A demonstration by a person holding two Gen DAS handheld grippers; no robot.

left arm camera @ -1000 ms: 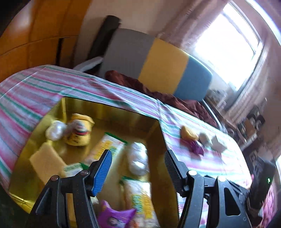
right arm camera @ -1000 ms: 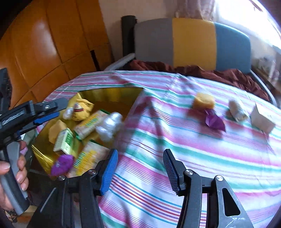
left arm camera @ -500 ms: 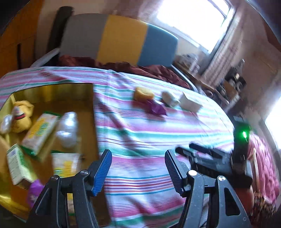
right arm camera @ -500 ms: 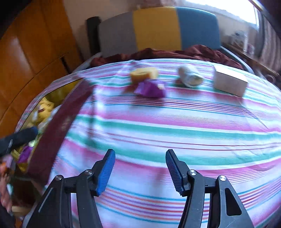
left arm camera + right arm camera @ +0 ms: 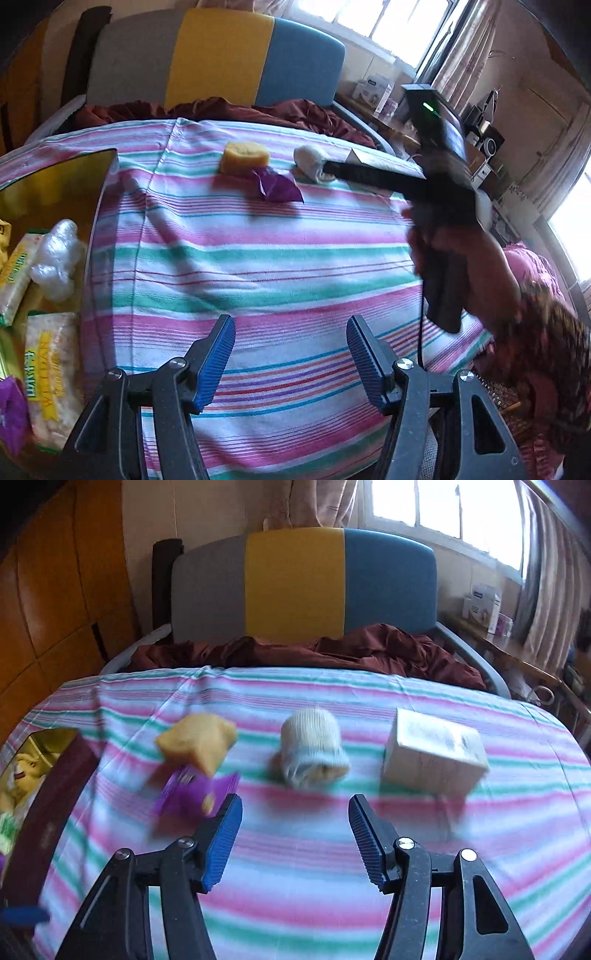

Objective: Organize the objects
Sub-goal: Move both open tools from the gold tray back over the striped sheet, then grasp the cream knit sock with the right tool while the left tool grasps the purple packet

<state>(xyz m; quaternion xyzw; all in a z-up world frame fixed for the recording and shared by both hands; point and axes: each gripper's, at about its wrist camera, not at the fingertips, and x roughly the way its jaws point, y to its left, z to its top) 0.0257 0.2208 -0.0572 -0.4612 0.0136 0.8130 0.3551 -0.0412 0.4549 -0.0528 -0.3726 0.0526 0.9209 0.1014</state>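
On the striped tablecloth (image 5: 295,849) lie a yellow sponge-like piece (image 5: 197,744), a purple wrapper (image 5: 192,794), a white rolled cloth (image 5: 314,747) and a white box (image 5: 434,757). My right gripper (image 5: 294,834) is open and empty, just short of the rolled cloth. In the left wrist view the same sponge (image 5: 244,158), wrapper (image 5: 277,186) and roll (image 5: 310,162) lie far ahead, with the right gripper's fingers (image 5: 369,174) reaching beside the roll. My left gripper (image 5: 290,354) is open and empty above the cloth. A gold box (image 5: 55,184) at left holds several packets.
The gold box's dark wall (image 5: 48,819) shows at the left of the right wrist view. A grey, yellow and blue headboard (image 5: 295,587) and a maroon blanket (image 5: 314,650) lie beyond the table's far edge. Shelves with clutter (image 5: 480,140) stand at right.
Both grippers have swung right, away from the gold box. The right gripper has moved forward, close to the loose items. Both stayed open and empty.
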